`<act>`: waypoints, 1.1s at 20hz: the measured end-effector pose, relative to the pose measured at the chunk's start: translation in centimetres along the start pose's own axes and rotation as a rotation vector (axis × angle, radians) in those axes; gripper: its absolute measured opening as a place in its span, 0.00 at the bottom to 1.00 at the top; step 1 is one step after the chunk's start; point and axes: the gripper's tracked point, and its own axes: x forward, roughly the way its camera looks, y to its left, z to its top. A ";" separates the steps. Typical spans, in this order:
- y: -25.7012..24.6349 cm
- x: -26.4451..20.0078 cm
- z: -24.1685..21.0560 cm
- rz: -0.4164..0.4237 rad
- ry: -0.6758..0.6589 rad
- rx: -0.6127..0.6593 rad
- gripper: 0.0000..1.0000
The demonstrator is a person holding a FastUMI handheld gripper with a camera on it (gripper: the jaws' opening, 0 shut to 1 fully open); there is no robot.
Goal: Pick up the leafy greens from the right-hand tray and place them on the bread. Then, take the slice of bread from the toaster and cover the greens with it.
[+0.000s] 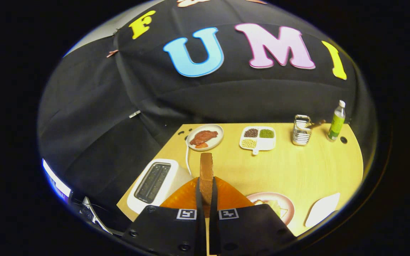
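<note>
My gripper is shut on a slice of bread, held upright on edge between the two fingers, high above the wooden table. The white toaster stands below and to the left of the fingers, its two slots dark. A pink plate lies just right of the fingers, with pale leafy greens on something light, partly hidden by the gripper body. An orange tray lies under the fingers.
At the table's far side sit a plate with reddish meat, a white divided dish of beans, a metal rack and a green bottle. A white tray lies at the near right edge.
</note>
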 end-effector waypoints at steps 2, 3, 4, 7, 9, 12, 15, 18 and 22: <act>-2.8 0.5 -2.0 -0.031 0.034 0.047 0.08; -3.7 0.7 -2.9 -0.040 0.048 0.073 0.08; -4.6 1.0 -3.8 -0.044 0.062 0.102 0.08; -6.9 1.8 -6.1 -0.058 0.092 0.167 0.08; -8.5 2.3 -7.2 -0.074 0.098 0.196 0.08; -10.5 2.2 -8.3 -0.086 0.096 0.273 0.08; -13.2 1.8 -10.3 -0.146 0.129 0.301 0.11; -15.1 0.9 -11.8 -0.203 0.155 0.338 0.23; -16.9 -0.6 -13.5 -0.296 0.194 0.271 0.59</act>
